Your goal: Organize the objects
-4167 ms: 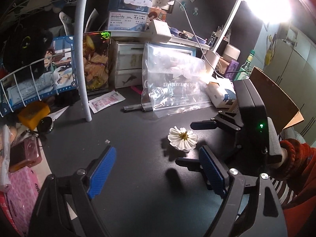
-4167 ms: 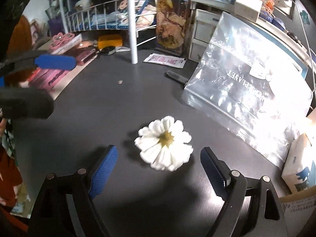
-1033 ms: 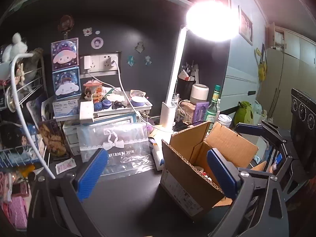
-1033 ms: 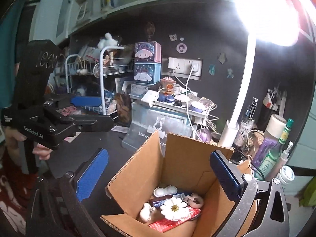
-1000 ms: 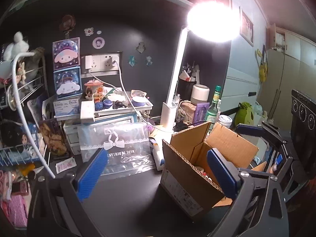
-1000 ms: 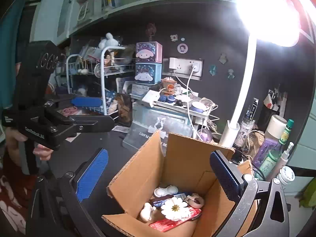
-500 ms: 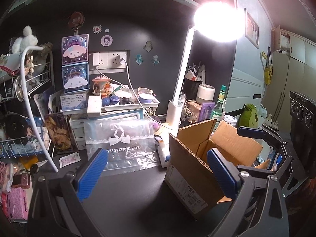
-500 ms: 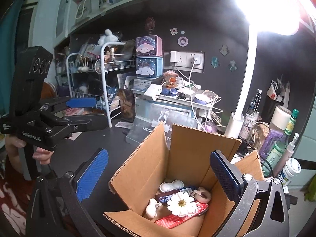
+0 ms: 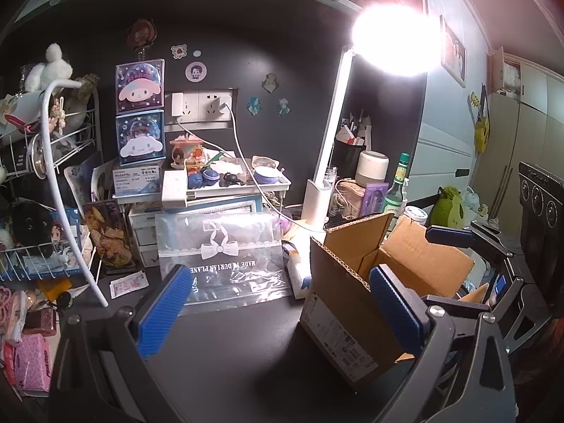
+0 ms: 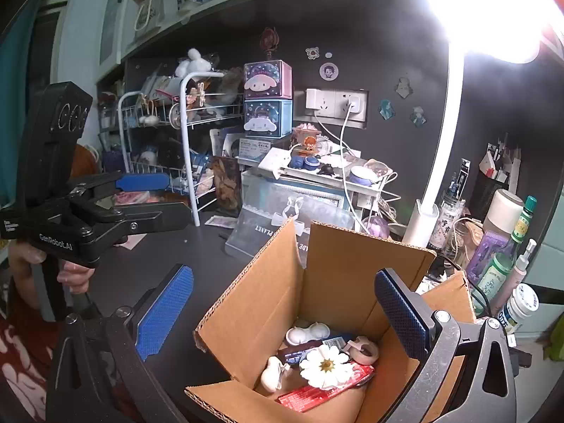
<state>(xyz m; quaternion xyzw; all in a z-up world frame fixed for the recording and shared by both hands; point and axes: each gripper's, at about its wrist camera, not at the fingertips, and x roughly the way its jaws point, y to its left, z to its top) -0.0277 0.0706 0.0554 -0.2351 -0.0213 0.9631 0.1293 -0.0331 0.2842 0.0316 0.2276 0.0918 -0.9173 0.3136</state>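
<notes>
The right tool (image 10: 282,310), spread and empty, hangs directly above the cardboard box (image 10: 246,303), the white flower (image 10: 326,366) lying inside; the left tool (image 9: 278,306), also spread, is farther left.

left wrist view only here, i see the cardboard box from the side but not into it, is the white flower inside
Observer: Yes, the white flower lies in the cardboard box, on a red packet.
Operator: is the right gripper holding anything
Observer: No, the right gripper is open and empty above the box.
Operator: anything else in there
Observer: A white two-lobed case sits near the back wall.
</notes>
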